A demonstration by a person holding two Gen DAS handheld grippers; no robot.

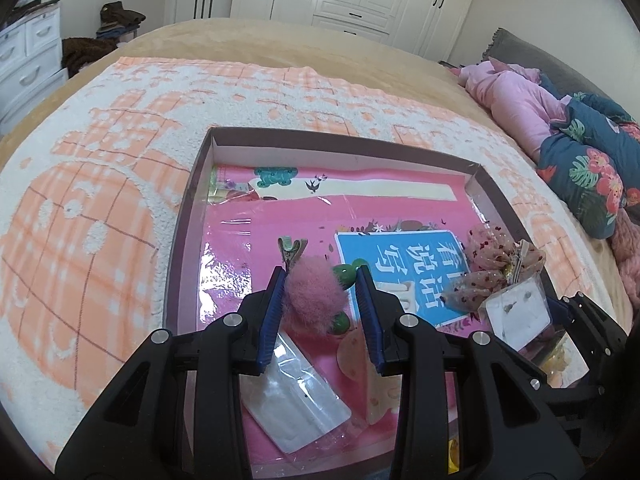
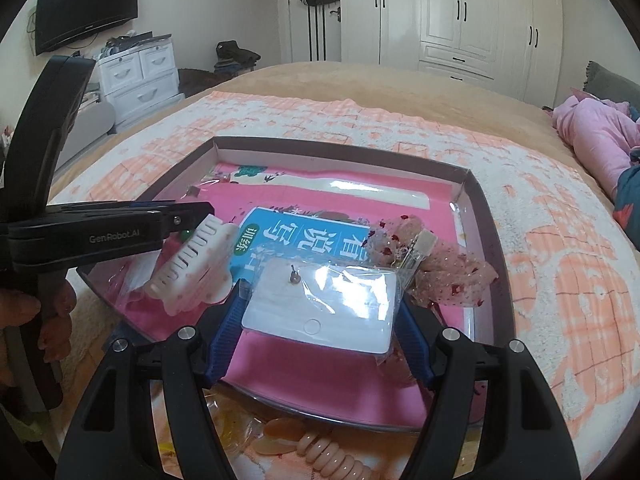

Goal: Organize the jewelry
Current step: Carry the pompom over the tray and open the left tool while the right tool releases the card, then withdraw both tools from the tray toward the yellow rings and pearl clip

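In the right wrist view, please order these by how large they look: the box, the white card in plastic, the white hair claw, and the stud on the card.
1. Box
2. White card, though its nearness to the camera enlarges it
3. Hair claw, not far behind the card
4. Stud

Both views evenly lit, soft diffuse daylight, no hard shadows, source not in frame. Strong fisheye: bed (image 1: 248, 36) edge and wardrobe (image 2: 472, 12) lines bow hard, black vignette in all four corners. Glare patches on the clear plastic film lining the tray (image 1: 188, 208), centre-left of the left view; bright specular streaks on the plastic-wrapped white card (image 2: 320, 308), centre of the right view. Centre sharp in both. Lower edges of frame soft, slight smear. Whites near clipping at top.
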